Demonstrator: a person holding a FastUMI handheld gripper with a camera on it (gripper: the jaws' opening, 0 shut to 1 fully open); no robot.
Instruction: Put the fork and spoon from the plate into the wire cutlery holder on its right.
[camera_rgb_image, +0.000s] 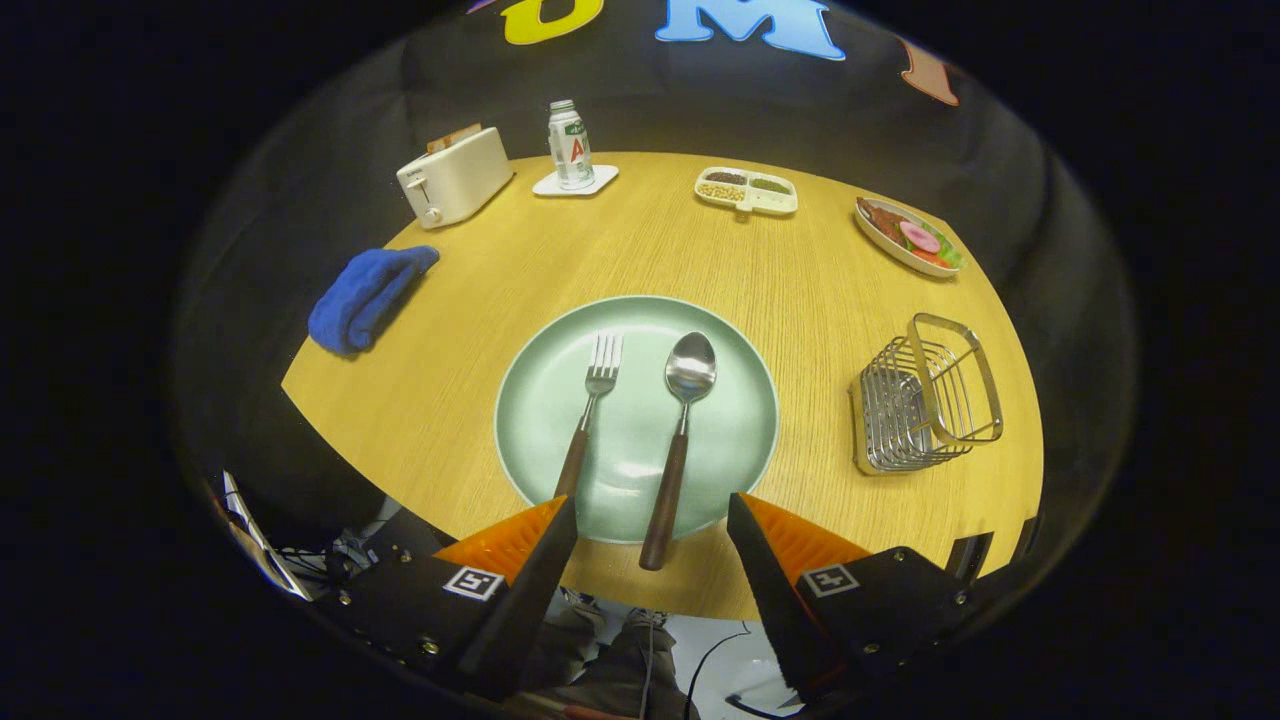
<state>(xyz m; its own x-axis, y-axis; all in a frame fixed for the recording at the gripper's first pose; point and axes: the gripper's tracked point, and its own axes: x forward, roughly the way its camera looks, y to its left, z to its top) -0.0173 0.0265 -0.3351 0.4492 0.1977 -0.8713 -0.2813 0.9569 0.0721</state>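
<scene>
Round wooden table (480, 400), light-grained. Centred on it, round pale-green plate (540, 420), the landmark here. Above the plate's near rim, the claw (652, 520) spread wide, gripping nothing, touching nothing. Right of the plate, apart from it, silvery wire cutlery holder (925, 395), tipped with its mouth facing up and away. Left of the plate and farther back, folded blue cloth (368, 295). On the plate, metal spoon with dark wooden handle (678, 450), handle end past the near rim, between the fingers. Just left of it, metal fork with matching handle (590, 410), tines pointing away.
</scene>
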